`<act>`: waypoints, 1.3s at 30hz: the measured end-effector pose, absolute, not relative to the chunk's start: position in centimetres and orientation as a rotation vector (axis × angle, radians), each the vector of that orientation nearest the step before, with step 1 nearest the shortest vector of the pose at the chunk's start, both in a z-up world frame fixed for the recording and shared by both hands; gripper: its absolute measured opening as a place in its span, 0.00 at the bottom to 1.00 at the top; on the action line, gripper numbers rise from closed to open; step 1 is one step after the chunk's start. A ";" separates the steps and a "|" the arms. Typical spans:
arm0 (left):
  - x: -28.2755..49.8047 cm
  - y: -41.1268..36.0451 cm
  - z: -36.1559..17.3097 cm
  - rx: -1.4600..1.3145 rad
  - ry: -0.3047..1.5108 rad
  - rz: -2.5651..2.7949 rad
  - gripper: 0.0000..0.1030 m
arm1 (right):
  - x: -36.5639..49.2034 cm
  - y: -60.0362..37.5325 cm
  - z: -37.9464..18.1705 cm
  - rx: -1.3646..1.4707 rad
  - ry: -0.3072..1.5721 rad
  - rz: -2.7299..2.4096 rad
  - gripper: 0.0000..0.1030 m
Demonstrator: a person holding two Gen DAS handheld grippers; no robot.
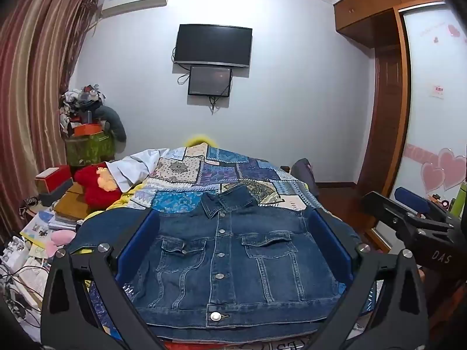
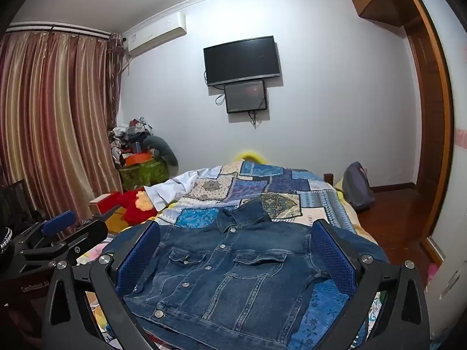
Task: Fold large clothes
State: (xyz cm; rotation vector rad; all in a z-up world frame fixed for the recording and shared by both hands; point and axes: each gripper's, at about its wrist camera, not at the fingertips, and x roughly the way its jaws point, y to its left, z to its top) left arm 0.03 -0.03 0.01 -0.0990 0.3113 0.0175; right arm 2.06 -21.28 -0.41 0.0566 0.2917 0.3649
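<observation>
A dark blue denim jacket [image 1: 230,265] lies flat, front up and buttoned, on the patchwork bedspread [image 1: 204,172], collar toward the far end. It also shows in the right wrist view [image 2: 233,274]. My left gripper [image 1: 233,227] is open, held above the near part of the jacket, its blue pads [image 1: 137,248] wide apart and holding nothing. My right gripper [image 2: 236,239] is open too, above the jacket, empty. The right gripper shows at the right edge of the left wrist view [image 1: 408,218]; the left gripper shows at the left edge of the right wrist view [image 2: 58,227].
A red plush toy [image 1: 96,186] and a white cloth [image 1: 131,166] lie at the bed's left. Boxes, books and cables crowd the left side [image 1: 43,227]. A grey bag [image 2: 357,186] sits by the bed's far right. Wardrobe [image 1: 388,102] and wooden floor are on the right.
</observation>
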 end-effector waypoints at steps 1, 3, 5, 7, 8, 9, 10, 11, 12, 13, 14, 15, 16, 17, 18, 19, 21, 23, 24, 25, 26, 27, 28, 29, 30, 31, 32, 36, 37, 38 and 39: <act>0.1 0.0 0.0 -0.101 0.315 0.013 1.00 | 2.1 -21.3 -0.4 0.052 0.294 0.364 1.00; 0.1 0.0 0.0 -0.105 0.321 0.006 1.00 | 2.2 -21.3 -0.4 0.055 0.294 0.362 1.00; 0.0 0.2 0.1 -0.110 0.321 0.008 1.00 | 2.2 -21.3 -0.3 0.052 0.291 0.364 1.00; -0.3 0.6 0.0 -0.117 0.323 0.010 1.00 | 2.0 -21.0 -0.5 0.053 0.290 0.365 1.00; -0.3 0.8 0.1 -0.121 0.323 0.010 1.00 | 2.0 -21.0 -0.5 0.053 0.290 0.364 1.00; -0.1 0.7 -0.4 -0.121 0.324 0.015 1.00 | 1.9 -20.9 -0.5 0.053 0.290 0.364 1.00; 0.4 0.4 -0.5 -0.120 0.326 0.017 1.00 | 1.9 -20.8 -0.5 0.053 0.291 0.363 1.00; 0.2 0.4 -0.5 -0.122 0.324 0.018 1.00 | 2.1 -21.0 -0.5 0.054 0.293 0.366 1.00; 0.4 0.6 -0.7 -0.125 0.325 0.022 1.00 | 2.1 -21.0 -0.5 0.055 0.292 0.366 1.00; 0.3 0.8 -0.6 -0.128 0.324 0.020 1.00 | 2.1 -20.9 -0.5 0.055 0.293 0.366 1.00; 0.3 0.8 -0.7 -0.129 0.324 0.019 1.00 | 2.1 -20.9 -0.5 0.054 0.293 0.367 1.00; 0.3 0.8 -0.7 -0.131 0.322 0.017 1.00 | 2.0 -20.9 -0.4 0.053 0.293 0.368 1.00; 0.2 0.5 -0.5 -0.128 0.321 0.016 1.00 | 2.1 -21.0 -0.4 0.053 0.293 0.368 1.00; 0.1 0.6 -0.5 -0.128 0.319 0.014 1.00 | 2.0 -20.9 -0.4 0.052 0.292 0.368 1.00; 0.1 0.5 -0.5 -0.125 0.318 0.015 1.00 | 2.0 -21.0 -0.4 0.053 0.293 0.369 1.00; 0.1 0.5 -0.6 -0.122 0.316 0.016 1.00 | 2.0 -21.0 -0.4 0.053 0.293 0.369 1.00; 0.1 0.5 -0.4 -0.120 0.317 0.015 1.00 | 2.0 -20.9 -0.4 0.053 0.292 0.368 1.00; 0.1 0.4 -0.4 -0.119 0.319 0.012 1.00 | 2.1 -21.0 -0.4 0.053 0.294 0.368 1.00; 0.1 0.3 -0.4 -0.117 0.320 0.012 1.00 | 2.1 -21.0 -0.5 0.054 0.294 0.368 1.00; 0.0 0.3 -0.3 -0.117 0.320 0.013 1.00 | 2.2 -21.0 -0.6 0.054 0.294 0.368 1.00; 0.1 0.4 -0.3 -0.118 0.321 0.013 1.00 | 2.2 -21.1 -0.6 0.055 0.294 0.367 1.00; 0.1 0.4 -0.3 -0.118 0.321 0.012 1.00 | 2.1 -21.2 -0.4 0.056 0.294 0.367 1.00; 0.1 0.4 -0.3 -0.118 0.321 0.012 1.00 | 2.1 -21.2 -0.4 0.056 0.294 0.367 1.00; 0.1 0.3 -0.4 -0.117 0.321 0.012 1.00 | 2.1 -21.2 -0.4 0.056 0.294 0.368 1.00; 0.1 0.4 -0.4 -0.117 0.321 0.013 1.00 | 2.1 -21.2 -0.4 0.055 0.294 0.368 1.00; 0.1 0.4 -0.4 -0.116 0.321 0.014 1.00 | 2.0 -21.2 -0.4 0.055 0.294 0.368 1.00; 0.1 0.4 -0.4 -0.117 0.321 0.012 1.00 | 2.1 -21.2 -0.4 0.055 0.294 0.368 1.00; 0.1 0.4 -0.3 -0.115 0.320 0.014 1.00 | 2.0 -21.2 -0.4 0.056 0.294 0.368 1.00; 0.1 0.4 -0.3 -0.115 0.320 0.014 1.00 | 2.0 -21.2 -0.4 0.056 0.294 0.368 1.00; 0.1 0.4 -0.3 -0.114 0.319 0.014 1.00 | 2.0 -21.2 -0.4 0.056 0.293 0.368 1.00; 0.1 0.4 -0.3 -0.114 0.320 0.014 1.00 | 2.0 -21.2 -0.4 0.056 0.294 0.367 1.00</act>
